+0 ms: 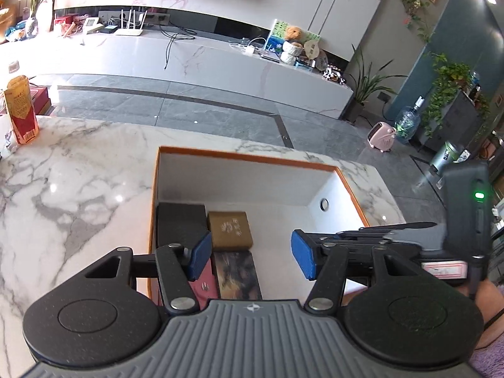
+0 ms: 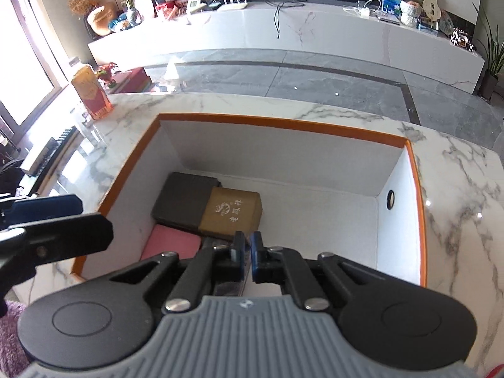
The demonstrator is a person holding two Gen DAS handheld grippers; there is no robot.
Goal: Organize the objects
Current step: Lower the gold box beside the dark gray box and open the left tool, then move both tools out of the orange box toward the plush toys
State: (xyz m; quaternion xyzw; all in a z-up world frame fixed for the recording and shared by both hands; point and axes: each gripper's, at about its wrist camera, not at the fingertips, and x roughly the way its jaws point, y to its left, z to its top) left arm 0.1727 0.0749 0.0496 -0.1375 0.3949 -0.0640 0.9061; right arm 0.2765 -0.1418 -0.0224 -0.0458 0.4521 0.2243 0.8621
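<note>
Both grippers empty above orange-rimmed box (image 2: 283, 123) holding 4 packs

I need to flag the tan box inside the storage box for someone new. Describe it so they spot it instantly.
On the marble table sits an open white box with an orange rim. In its left part lie several flat items; the tan box rests beside the black case, above the pink one. Only it is golden-brown with pale printed characters on its lid.

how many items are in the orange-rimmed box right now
4: a dark grey case at the back left, a gold box beside it, a pink one in front, and a dark patterned one beside that. The claws may hide more.
</note>
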